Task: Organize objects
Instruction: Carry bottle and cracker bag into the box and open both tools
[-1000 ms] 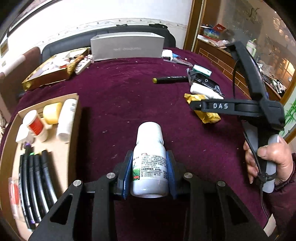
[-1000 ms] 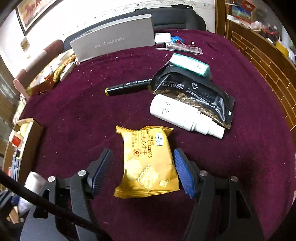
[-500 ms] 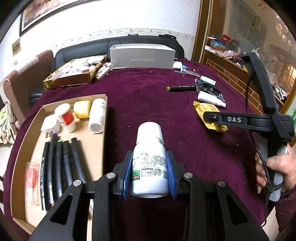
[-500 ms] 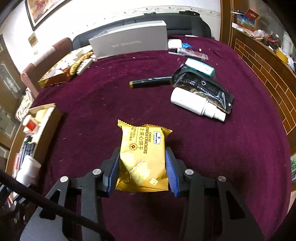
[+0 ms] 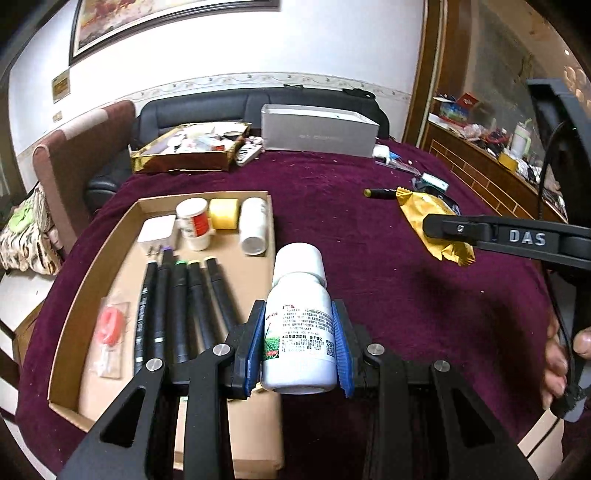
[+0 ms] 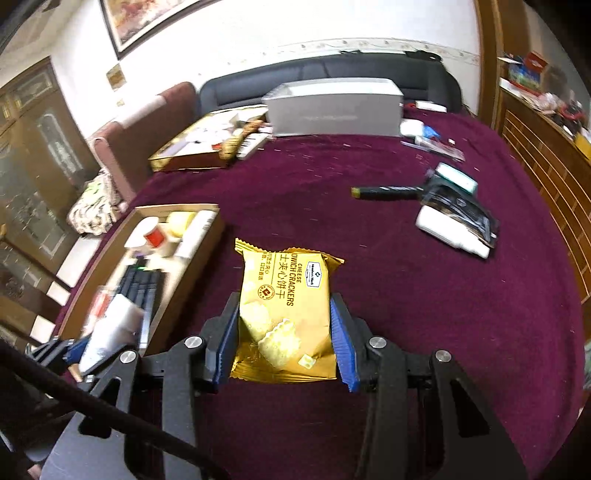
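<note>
- A white plastered wall [image 5: 332, 44] runs along the far side, with a patterned border strip [image 5: 229, 79] low on it.
- A dark-framed painting [image 5: 166, 22] hangs at the upper left.
- A black leather sofa [image 5: 236, 107] stands against the wall, a brown upholstered chair [image 5: 77, 147] to its left.
- A deep maroon velvet tablecloth [image 5: 406, 295] covers the table.
- A brown wooden sideboard [image 5: 480, 166] lines the right, cluttered on top.

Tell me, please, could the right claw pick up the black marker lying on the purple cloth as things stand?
Probably not yet: the right claw is shut on the cracker packet, so its jaws are occupied. The marker itself lies uncovered.
</note>
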A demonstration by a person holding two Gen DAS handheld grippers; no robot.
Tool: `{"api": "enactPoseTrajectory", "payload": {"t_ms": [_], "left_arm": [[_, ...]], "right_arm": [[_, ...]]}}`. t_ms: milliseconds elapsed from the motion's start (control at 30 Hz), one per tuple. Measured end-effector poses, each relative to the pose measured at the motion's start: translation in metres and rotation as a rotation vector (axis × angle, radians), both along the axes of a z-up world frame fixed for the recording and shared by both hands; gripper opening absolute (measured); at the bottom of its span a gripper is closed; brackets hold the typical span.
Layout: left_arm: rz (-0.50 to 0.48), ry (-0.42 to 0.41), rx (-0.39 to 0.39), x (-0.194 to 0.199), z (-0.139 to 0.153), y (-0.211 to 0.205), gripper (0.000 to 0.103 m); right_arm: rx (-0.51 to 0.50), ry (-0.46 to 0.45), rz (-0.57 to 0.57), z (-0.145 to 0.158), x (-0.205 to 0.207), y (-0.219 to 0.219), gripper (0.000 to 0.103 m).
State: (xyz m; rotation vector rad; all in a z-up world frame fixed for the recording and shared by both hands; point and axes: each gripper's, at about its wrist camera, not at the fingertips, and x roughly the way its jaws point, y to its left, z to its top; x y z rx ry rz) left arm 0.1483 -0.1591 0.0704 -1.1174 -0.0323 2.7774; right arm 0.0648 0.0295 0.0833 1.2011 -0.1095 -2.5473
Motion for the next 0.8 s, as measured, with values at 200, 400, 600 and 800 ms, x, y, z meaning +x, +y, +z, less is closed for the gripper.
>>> {"api": "enactPoseTrajectory", "payload": {"t_ms": [200,400,600,800], "left_arm": [[0.047,0.004,0.024,0.005,-0.002,-0.032,0.029],[0.096,-0.004,0.052,0.007,-0.004,-0.062,0.029],[0.162,-0.009,0.089,0.002,0.002,-0.107,0.029],[0.238,0.013,0.023,-0.018,0.009,-0.147,0.029]], "right_arm": [[-0.001,0.023,0.072,0.012,0.008,-0.036,0.044],[-0.007,0.017,0.131,0.014,0.011,-0.067,0.044],[-0.022,-0.006,0.183,0.013,0.011,-0.096,0.044],[-0.030,-0.034,0.219,0.005,0.006,-0.121,0.044]]}}
